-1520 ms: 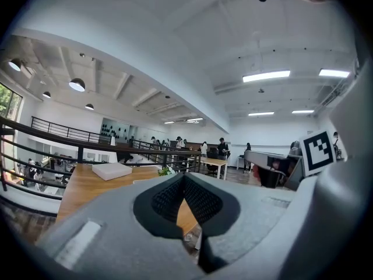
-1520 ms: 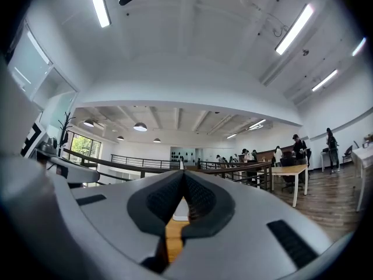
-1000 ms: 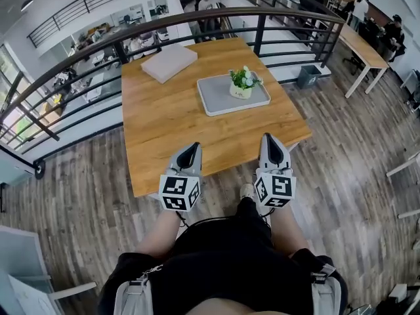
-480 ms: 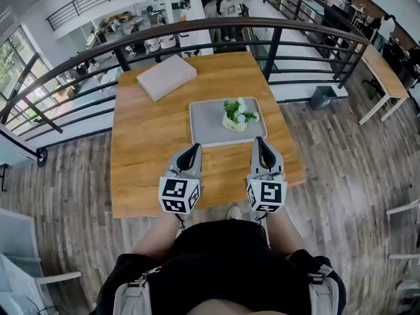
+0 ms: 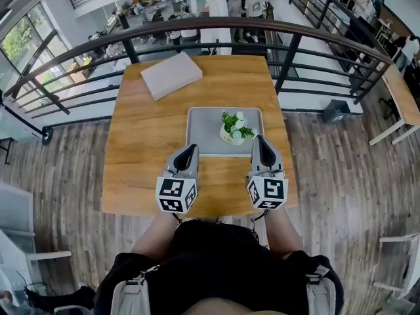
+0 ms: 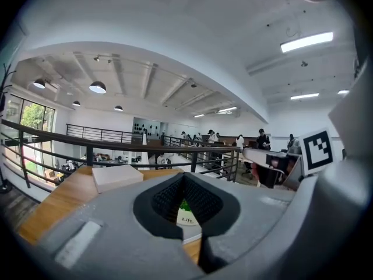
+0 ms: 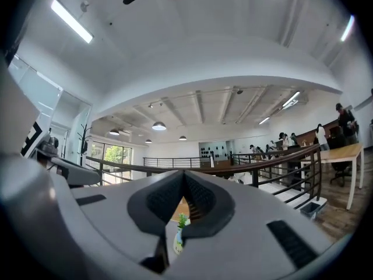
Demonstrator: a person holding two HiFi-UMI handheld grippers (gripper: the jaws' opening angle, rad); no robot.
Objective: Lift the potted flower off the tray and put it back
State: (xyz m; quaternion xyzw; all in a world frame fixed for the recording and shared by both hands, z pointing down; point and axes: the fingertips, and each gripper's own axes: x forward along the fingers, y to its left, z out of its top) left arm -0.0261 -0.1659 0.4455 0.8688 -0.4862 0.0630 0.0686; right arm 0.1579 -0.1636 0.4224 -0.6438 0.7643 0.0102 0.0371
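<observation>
A small potted flower [image 5: 235,128] in a pale pot stands on the right half of the grey tray [image 5: 203,133], in the middle of a wooden table [image 5: 144,143]. My left gripper [image 5: 188,151] hovers over the table just short of the tray's near left corner, jaws shut and empty. Over the tray's near right corner, close in front of the pot, my right gripper [image 5: 262,141] is also shut and empty. The pot [image 6: 186,214] shows through the gap under the left gripper [image 6: 184,178]. Below the right gripper [image 7: 184,174] the flower [image 7: 180,232] peeks out.
A flat white box [image 5: 172,75] lies at the table's far left corner. A black metal railing [image 5: 216,25] curves round the far side of the table. Wood floor lies on both sides. Another table [image 5: 401,97] stands at the far right, and people are beyond the railing.
Both grippers have moved forward from short of the table's near edge to just before the tray. The table and tray now sit closer and squarer in the head view.
</observation>
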